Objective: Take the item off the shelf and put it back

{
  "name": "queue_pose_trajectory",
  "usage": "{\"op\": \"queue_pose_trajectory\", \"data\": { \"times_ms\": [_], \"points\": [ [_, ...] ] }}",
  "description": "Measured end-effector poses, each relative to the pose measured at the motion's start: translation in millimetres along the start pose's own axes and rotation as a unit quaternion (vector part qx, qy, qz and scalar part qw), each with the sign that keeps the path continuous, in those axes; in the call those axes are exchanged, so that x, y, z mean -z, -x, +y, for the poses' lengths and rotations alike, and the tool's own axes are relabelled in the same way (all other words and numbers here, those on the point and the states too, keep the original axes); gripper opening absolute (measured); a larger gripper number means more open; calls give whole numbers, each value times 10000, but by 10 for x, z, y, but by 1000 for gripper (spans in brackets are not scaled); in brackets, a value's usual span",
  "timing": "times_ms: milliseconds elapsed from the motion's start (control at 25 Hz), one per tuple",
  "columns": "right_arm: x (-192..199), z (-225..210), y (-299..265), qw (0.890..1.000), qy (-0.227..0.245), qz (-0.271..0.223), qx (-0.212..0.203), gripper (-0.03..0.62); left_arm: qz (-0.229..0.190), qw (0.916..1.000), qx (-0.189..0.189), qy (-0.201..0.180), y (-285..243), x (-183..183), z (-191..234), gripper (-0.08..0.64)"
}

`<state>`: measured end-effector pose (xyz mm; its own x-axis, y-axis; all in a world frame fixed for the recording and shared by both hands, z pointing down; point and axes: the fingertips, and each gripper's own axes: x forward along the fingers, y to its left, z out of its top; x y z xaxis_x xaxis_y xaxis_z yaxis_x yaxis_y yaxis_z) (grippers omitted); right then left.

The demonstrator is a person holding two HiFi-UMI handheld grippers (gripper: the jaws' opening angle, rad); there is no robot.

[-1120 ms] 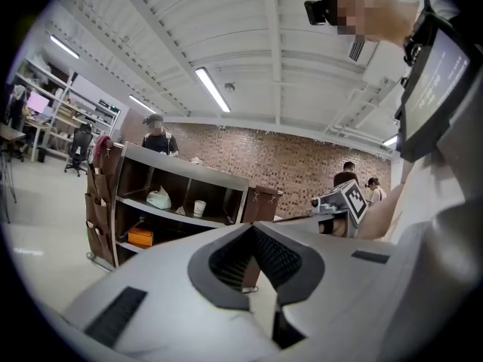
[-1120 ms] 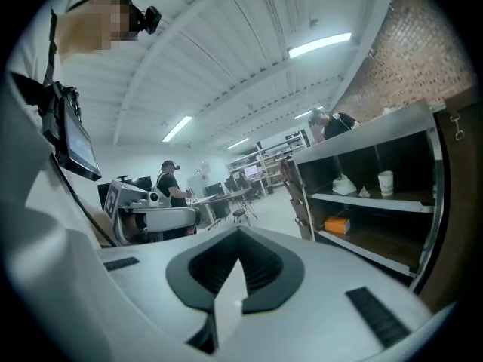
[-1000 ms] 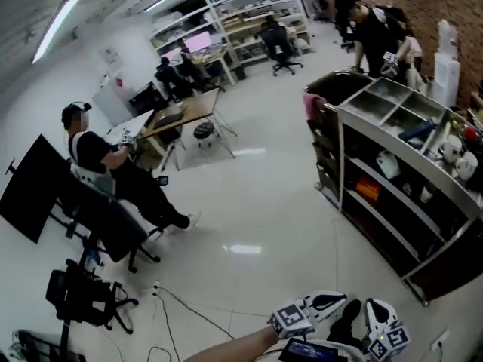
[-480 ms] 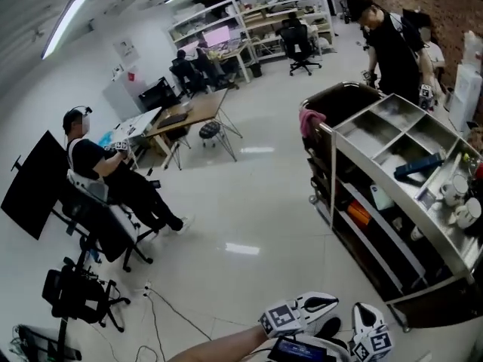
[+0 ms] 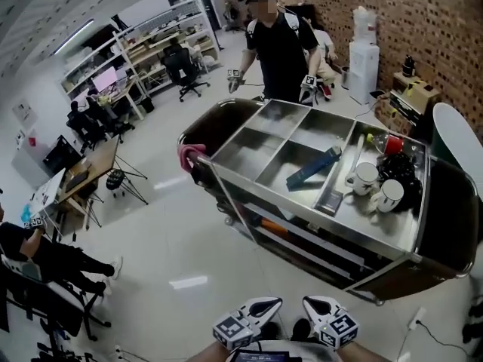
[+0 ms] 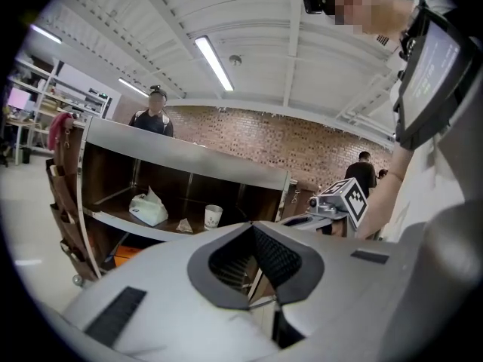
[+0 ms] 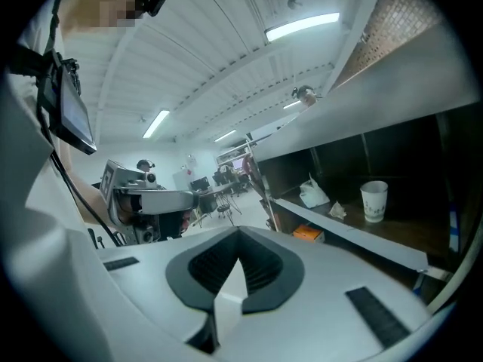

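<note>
Position of the shelf (image 5: 302, 206) has changed most: a second ago it sat at the head view's right edge, seen slantwise, and now it fills the middle, its long front facing both grippers. The seated person (image 5: 53, 256) has slid far to the shelf's left. A standing person (image 5: 279, 47) is now just behind it.

On the shelf's top lie a blue flat item (image 5: 313, 168) and white mugs (image 5: 389, 194). A pink cloth (image 5: 190, 155) hangs at its left corner. On its middle level stand a paper cup (image 7: 373, 200) and a white bag (image 6: 149, 208).

Bare floor (image 5: 189, 240) lies before the shelf.

The left gripper (image 5: 268, 303) and right gripper (image 5: 315, 303) have their jaws pressed together on nothing. Every item rests on the shelf; which one is to be taken cannot be told.
</note>
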<state>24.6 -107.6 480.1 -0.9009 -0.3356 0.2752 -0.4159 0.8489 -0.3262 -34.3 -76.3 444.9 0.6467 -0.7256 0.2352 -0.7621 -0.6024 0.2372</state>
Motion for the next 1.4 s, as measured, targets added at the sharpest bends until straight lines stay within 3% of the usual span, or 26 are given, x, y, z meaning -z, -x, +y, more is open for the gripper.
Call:
{"op": "queue_pose_trajectory", "data": {
  "times_ms": [360, 720, 880, 1400],
  "points": [
    [-187, -66, -195, 9987, 215, -195, 412, 5, 153, 9997, 160, -85, 67, 28, 392, -8],
    [-123, -308, -123, 9952, 139, -448, 861, 6, 450, 9977, -52, 495, -86, 239, 473, -8],
    [-52, -521, -214, 9931, -27, -503, 1061, 6, 326, 9990, -29, 296, -272, 207, 573, -8],
    [177, -939, -345, 9929, -114, -379, 1122, 9, 320, 9984, -207, 413, -663, 352, 837, -8]
  ]
}}
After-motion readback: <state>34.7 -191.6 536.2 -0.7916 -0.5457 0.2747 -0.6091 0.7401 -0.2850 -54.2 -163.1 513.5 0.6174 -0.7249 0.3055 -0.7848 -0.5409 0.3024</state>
